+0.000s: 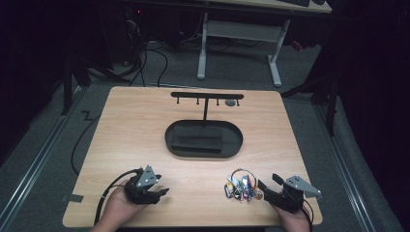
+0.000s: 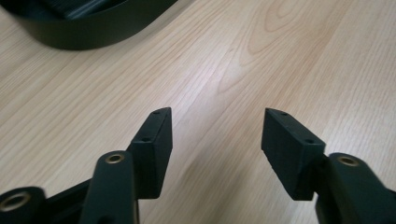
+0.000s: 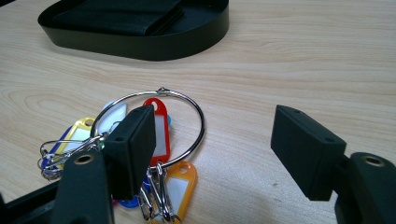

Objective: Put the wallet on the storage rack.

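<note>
Key bunch (image 3: 140, 154) near front right table (image 1: 290, 145) edge, just beside right gripper (image 1: 269, 186); jaws spread. Left gripper (image 1: 162, 192) over bare wood, jaws spread, well apart. Shiny wire ring, coloured plastic tags. Black oval tray (image 1: 232, 145) mid-table.

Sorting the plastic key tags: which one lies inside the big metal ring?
The red plastic key tag; the yellow and orange tags lie outside the ring.
</note>
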Demonstrator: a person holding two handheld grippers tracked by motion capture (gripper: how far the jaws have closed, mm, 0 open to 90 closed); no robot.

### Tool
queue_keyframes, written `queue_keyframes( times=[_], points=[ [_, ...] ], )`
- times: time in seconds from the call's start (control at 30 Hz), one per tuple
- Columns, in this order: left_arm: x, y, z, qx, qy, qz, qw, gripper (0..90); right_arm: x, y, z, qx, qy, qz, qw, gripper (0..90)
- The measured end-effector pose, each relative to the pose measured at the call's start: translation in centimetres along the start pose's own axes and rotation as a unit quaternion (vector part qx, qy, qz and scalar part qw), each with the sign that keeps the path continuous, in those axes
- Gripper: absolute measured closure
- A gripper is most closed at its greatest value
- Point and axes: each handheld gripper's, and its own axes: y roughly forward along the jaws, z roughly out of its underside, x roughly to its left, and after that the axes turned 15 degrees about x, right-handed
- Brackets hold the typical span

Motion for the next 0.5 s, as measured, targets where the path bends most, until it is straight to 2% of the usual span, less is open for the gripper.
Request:
queue_keyframes(
  times=[0.03,0.07,0.1,0.13,0.17,0.23,0.27,0.3,0.4,0.5],
  points=[
    [0.2,-0.3,1.0,-0.019,-0.017,-0.009,0.9996,40.0,0.0,0.0,0.0,0.0,-0.001,0.002,1.0,30.7],
    [0.2,-0.3,1.0,-0.019,-0.017,-0.009,0.9996,38.8,0.0,0.0,0.0,0.0,-0.001,0.002,1.0,30.7],
    [0.4,-0.6,2.0,-0.031,-0.032,-0.02,0.9988,37.6,0.0,0.0,0.0,-0.003,-0.005,0.007,1.0,30.9],
    [0.4,-0.6,2.0,-0.031,-0.032,-0.02,0.9988,36.4,0.0,0.0,0.0,-0.003,-0.005,0.007,1.0,30.9],
    [0.6,-0.8,2.3,-0.034,-0.037,-0.029,0.9983,36.4,0.0,-0.1,0.0,-0.004,-0.005,0.009,0.9999,31.2],
    [1.3,-1.7,3.0,-0.049,-0.052,-0.042,0.9965,30.3,-0.2,-0.2,0.1,-0.005,0.0,0.022,0.9997,31.6],
    [1.3,-1.7,3.0,-0.049,-0.052,-0.042,0.9965,29.2,-0.2,-0.2,0.1,-0.005,0.0,0.022,0.9997,31.6],
    [1.8,-1.9,3.4,-0.058,-0.065,-0.042,0.9953,28.9,-0.3,-0.2,0.2,0.0,0.007,0.029,0.9996,31.7],
    [2.2,-1.9,3.6,-0.058,-0.071,-0.037,0.9951,28.3,-0.2,-0.2,0.2,0.006,0.011,0.036,0.9993,32.2],
    [2.3,-1.7,3.5,-0.05,-0.063,-0.037,0.9961,28.3,0.1,-0.6,-0.1,0.011,0.014,0.046,0.9988,33.2]
  ],
)
